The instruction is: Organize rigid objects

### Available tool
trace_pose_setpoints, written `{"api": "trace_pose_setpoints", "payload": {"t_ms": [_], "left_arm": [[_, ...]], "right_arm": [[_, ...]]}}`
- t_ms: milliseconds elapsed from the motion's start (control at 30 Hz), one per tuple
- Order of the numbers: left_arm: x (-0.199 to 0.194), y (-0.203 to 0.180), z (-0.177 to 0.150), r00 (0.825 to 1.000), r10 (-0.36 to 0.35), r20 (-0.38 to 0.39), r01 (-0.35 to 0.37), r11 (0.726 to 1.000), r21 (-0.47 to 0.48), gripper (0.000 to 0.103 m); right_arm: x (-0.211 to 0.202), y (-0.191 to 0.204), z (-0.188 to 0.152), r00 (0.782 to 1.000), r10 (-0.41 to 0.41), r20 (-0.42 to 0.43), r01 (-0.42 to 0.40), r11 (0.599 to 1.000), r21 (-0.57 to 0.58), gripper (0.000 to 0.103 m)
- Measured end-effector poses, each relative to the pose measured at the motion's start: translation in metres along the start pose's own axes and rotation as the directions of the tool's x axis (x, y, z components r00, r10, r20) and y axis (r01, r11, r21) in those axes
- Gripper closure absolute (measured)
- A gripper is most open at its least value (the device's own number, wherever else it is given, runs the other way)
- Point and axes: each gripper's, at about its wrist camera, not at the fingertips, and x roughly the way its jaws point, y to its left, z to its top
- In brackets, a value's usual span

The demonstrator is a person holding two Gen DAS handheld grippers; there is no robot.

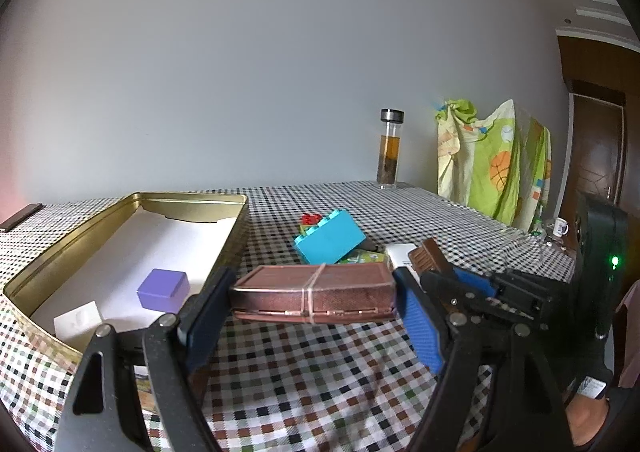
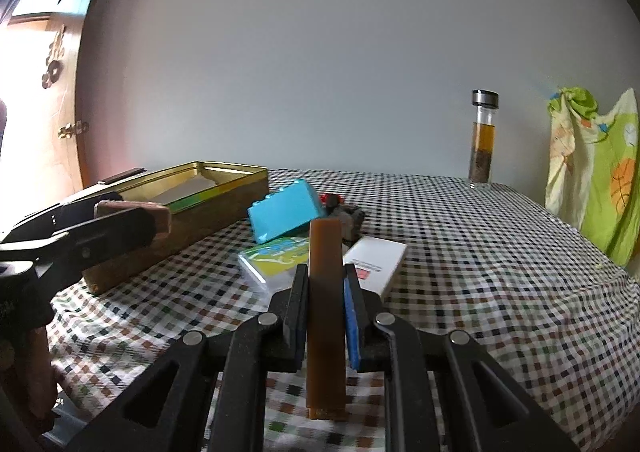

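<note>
Open gold rectangular metal tin (image 1: 234, 230) is holding a purple cube (image 1: 163, 289) & white flat block (image 1: 78, 322). Left gripper (image 1: 312, 302) jaws are pinching a brown banded case (image 1: 314, 292); right gripper (image 2: 326, 292) jaws are pinching an amber bar (image 2: 326, 312).

I am in a home, in what looks like a living or dining room. The counter (image 2: 480, 252) in front of me wears a small-checked cloth of black, brown and green squares, the sort spread over a family table. At its far edge stands a tall clear glass tea bottle with a steel cap (image 1: 390, 150), holding amber liquid with leaves settled at the bottom. Past the corner, a green and cream cartoon-print sheet (image 1: 494, 164) hangs draped over something. A dark brown panelled wooden door (image 1: 598, 156) is to one side, and a small white mug (image 1: 561, 227) sits low beside it. The wall is plain pale paint.
</note>
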Motion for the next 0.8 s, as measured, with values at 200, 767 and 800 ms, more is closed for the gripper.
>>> {"api": "trace_pose_setpoints", "payload": {"t_ms": [200, 767, 800], "left_arm": [[-0.003, 0.006, -0.001, 1.0, 0.011, 0.007, -0.011, 1.0, -0.009, 0.023], [-0.004, 0.018, -0.003, 1.0, 0.001, -0.006, -0.001, 1.0, -0.024, 0.024], [-0.005, 0.017, -0.003, 1.0, 0.004, -0.001, -0.004, 1.0, -0.02, 0.024]], "right_arm": [[0.0, 0.012, 0.0, 1.0, 0.013, 0.0, -0.013, 0.999, -0.029, 0.086], [0.002, 0.042, 0.005, 0.996, 0.084, -0.015, -0.085, 0.994, -0.075, 0.086], [0.004, 0.039, 0.006, 0.996, 0.083, -0.015, -0.084, 0.994, -0.07, 0.086]]}}
